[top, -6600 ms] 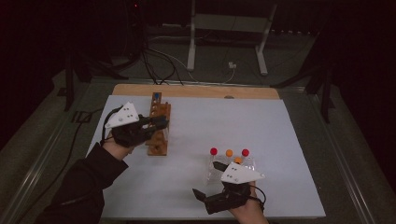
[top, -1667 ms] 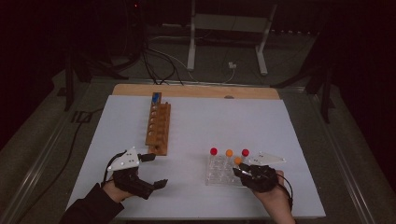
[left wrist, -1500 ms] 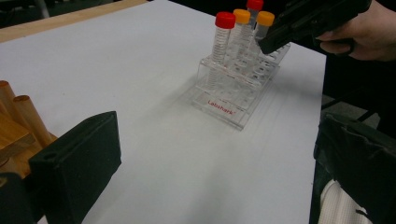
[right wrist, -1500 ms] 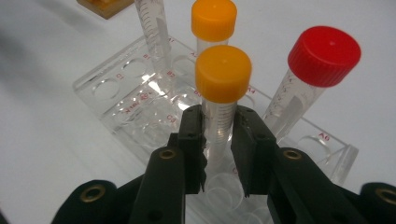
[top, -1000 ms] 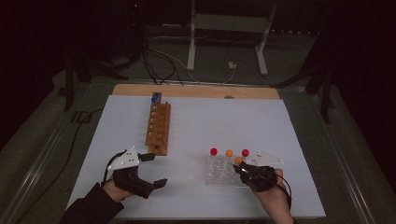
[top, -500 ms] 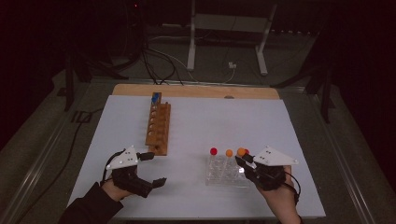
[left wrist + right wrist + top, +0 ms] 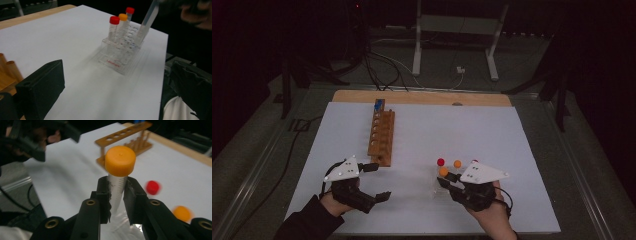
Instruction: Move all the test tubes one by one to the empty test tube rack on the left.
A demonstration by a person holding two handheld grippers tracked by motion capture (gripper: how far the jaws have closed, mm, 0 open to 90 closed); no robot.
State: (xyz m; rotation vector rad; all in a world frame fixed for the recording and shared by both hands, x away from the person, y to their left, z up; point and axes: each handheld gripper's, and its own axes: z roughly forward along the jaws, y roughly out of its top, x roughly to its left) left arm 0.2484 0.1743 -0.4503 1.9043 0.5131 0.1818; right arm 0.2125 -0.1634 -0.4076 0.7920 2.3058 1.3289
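Your right claw [image 7: 451, 181] sits at the near right of the table [image 7: 512, 140], your hand low behind it and the jaws pointing toward the clear plastic rack [image 7: 122, 53]. In the right gripper view the jaws are closed on an orange-capped tube [image 7: 118, 177], pads pressing the graduated wall just under the cap, tube upright. From the left gripper view the same tube leans, its lower end just at the rack's far corner; whether it has cleared the slot cannot be told.

Your left claw [image 7: 374, 181] rests at the near left of the table, forearm coming in from the bottom edge. Its jaws stand wide apart with nothing between them.

The clear rack holds 3 more capped tubes: 2 red [image 7: 113, 27] and 1 orange [image 7: 122, 23], all upright along its far side.

The wooden rack [image 7: 381, 135] lies well apart to the left, running away from you. 1 blue-topped item [image 7: 379, 105] stands at its far end; the other holes look unfilled
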